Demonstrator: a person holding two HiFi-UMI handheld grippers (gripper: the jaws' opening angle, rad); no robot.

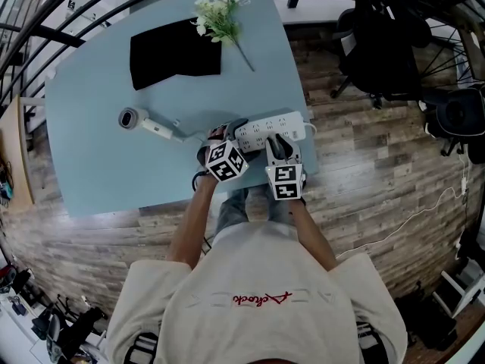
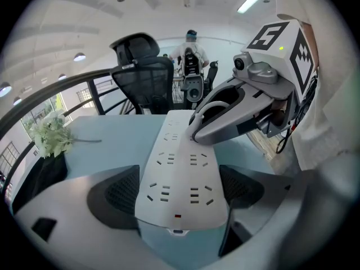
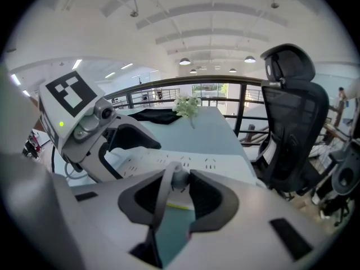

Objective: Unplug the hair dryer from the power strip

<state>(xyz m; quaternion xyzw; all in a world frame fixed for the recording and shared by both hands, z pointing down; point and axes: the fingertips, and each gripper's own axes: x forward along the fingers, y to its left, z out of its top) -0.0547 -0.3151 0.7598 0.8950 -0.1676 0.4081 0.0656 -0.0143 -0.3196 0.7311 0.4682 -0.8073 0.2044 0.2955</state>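
Two tongs meet over the white power strip (image 2: 180,165), which lies flat near the front edge of the pale blue bench (image 1: 98,165). The left tongs (image 2: 180,191) are clamped on one end of the strip, with a pad against each long side. The sockets (image 2: 194,161) at that end show bare slots.

The right tongs (image 3: 178,185) are closed on a small grey plug (image 3: 179,178) at the strip's top face, pads pressing it from both sides. A grey cord (image 3: 159,210) runs from the plug down along the left pad toward the camera. Can't tell whether the pins sit in a socket, because the pads cover that spot.

The white hair dryer (image 1: 140,120) lies on its side on the bench, left of the strip and well apart from it. Its round head points left and its handle points toward the tongs.

A black cloth (image 1: 174,51) lies flat at the far part of the bench. White flowers (image 1: 216,14) lie just beside its right edge, with the stem angled toward the strip. A black chair (image 1: 379,44) stands on the wooden floor (image 1: 364,173) past the bench's right side.
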